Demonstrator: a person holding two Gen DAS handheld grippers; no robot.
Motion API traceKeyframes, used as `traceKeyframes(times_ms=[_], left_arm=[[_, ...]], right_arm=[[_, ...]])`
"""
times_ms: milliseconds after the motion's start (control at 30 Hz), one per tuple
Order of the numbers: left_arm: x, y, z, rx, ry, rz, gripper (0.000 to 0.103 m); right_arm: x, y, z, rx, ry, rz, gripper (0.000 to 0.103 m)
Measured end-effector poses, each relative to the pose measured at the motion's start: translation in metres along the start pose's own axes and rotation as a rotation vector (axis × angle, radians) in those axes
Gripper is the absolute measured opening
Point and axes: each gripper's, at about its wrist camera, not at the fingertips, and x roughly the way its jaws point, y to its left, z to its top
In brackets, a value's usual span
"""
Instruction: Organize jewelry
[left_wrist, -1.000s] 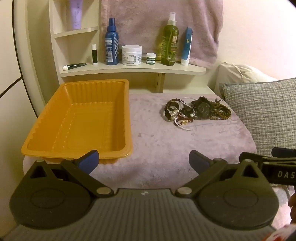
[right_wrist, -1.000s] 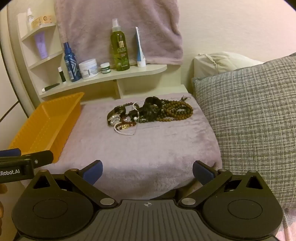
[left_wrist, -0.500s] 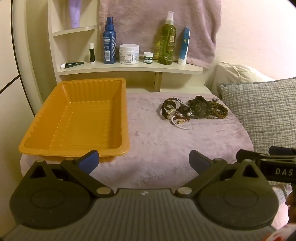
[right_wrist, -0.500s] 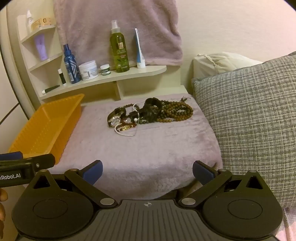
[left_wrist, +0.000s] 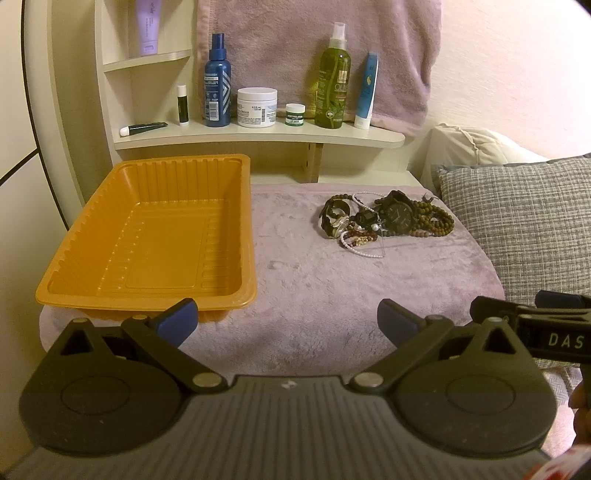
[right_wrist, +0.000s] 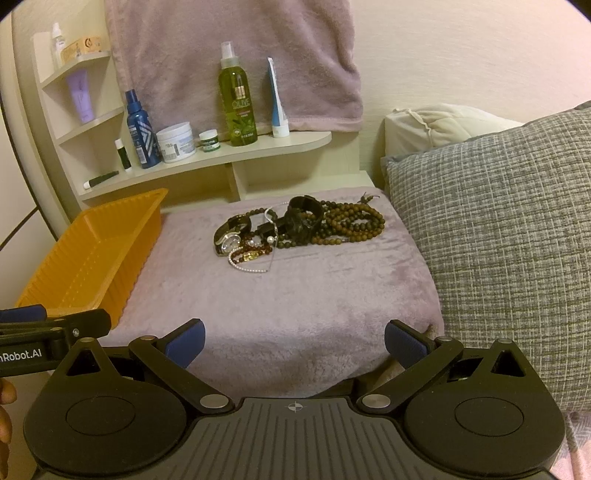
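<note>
Nothing has been sorted yet, as far as the pictures show: the orange tray (left_wrist: 155, 236) sits empty on the left side of the purple blanket (left_wrist: 325, 295), and all the jewelry is in one tangled heap (right_wrist: 295, 230) toward the back right of the blanket, well apart from the tray. The heap holds a silver-faced watch (right_wrist: 231, 240), a large black watch (left_wrist: 397, 214), strings of brown wooden beads (right_wrist: 354, 221) and a thin pearl strand (right_wrist: 247, 267) at its near edge. Both tools hover low at the near edge of the blanket, short of the heap. The left gripper (left_wrist: 288, 325) has its jaws spread wide and holds nothing; the right gripper (right_wrist: 295, 341) is likewise spread wide and empty. The whole job seems to remain: each piece must be lifted out of the tangle and carried to the tray.
</note>
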Motion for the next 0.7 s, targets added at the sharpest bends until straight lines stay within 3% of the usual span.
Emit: traceKeyframes(times_ms=[700], left_arm=[[-0.0015,-0.0002,-0.0007,-0.005,-0.002,-0.004,0.102]], right_arm=[[-0.0003,0.0001,-0.0002,0.002,-0.004,-0.001,0.103]])
